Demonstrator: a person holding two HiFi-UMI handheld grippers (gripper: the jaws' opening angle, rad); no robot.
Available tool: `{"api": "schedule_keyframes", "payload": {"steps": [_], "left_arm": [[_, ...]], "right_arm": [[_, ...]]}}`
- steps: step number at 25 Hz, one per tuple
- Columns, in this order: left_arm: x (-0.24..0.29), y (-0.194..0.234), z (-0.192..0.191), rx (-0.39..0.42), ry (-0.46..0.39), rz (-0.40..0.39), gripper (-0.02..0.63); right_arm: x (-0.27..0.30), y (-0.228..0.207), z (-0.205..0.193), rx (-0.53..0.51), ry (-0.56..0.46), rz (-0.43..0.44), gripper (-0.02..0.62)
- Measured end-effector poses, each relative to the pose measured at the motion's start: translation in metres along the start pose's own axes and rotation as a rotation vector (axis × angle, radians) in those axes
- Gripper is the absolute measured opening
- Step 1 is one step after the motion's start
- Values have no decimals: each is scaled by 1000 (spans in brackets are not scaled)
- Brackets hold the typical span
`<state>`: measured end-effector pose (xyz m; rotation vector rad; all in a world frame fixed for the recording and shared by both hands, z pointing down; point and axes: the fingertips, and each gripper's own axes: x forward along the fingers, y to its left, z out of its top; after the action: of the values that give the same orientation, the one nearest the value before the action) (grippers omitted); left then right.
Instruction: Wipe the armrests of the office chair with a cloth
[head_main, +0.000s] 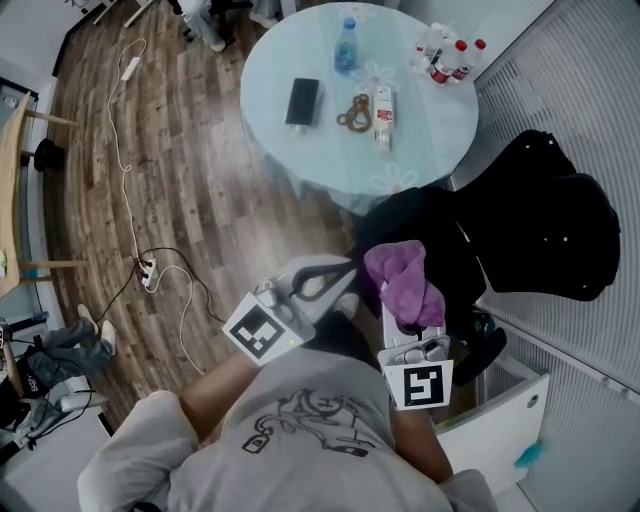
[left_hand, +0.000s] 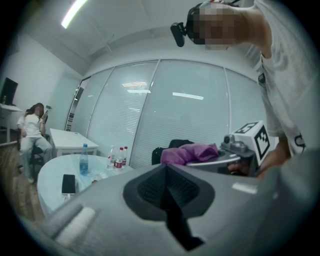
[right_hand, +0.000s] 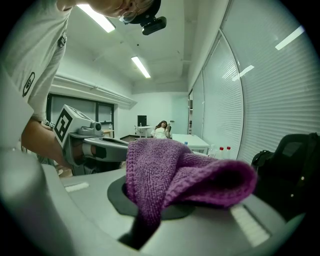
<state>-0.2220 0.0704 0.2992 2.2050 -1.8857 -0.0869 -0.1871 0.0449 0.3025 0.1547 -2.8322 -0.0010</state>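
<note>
1. Right tool (head_main: 408, 318) has its jaws clamped on a purple, knitted cloth (head_main: 398, 275), which is bunched softly over its tip.
2. Left tool (head_main: 322, 283) is just beside it, jaws together and empty.
3. Black office chair (head_main: 540, 215) stands just beyond the right tool.

A: What sort of place?
B: Office. Ahead of my left gripper (left_hand: 170, 192): round glass table (left_hand: 50, 175) with water bottles (left_hand: 117, 157) and a phone (left_hand: 68, 183), white desk (left_hand: 72, 140) beyond, a person (left_hand: 32, 132) seated by it.
A: More?
B: Blind-covered glass partitions (right_hand: 260, 100) right of my right gripper (right_hand: 147, 220), ceiling strip lights (right_hand: 141, 66) above it, black office chair (right_hand: 295, 170) just beside it. Power strip (head_main: 148, 272) on wood-look floor (head_main: 200, 200).
</note>
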Motion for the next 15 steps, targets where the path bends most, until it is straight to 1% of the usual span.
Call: {"api": "schedule_keyframes", "payload": {"steps": [7, 12, 15], "left_arm": [[15, 21, -32, -13, 18, 9, 2], [24, 40, -64, -13, 15, 8, 2], [30, 52, -88, -7, 29, 5, 2]], "right_arm": [[26, -2, -40, -60, 70, 47, 32], [49, -5, -76, -47, 113, 62, 32], [64, -9, -100, -51, 142, 67, 32]]}}
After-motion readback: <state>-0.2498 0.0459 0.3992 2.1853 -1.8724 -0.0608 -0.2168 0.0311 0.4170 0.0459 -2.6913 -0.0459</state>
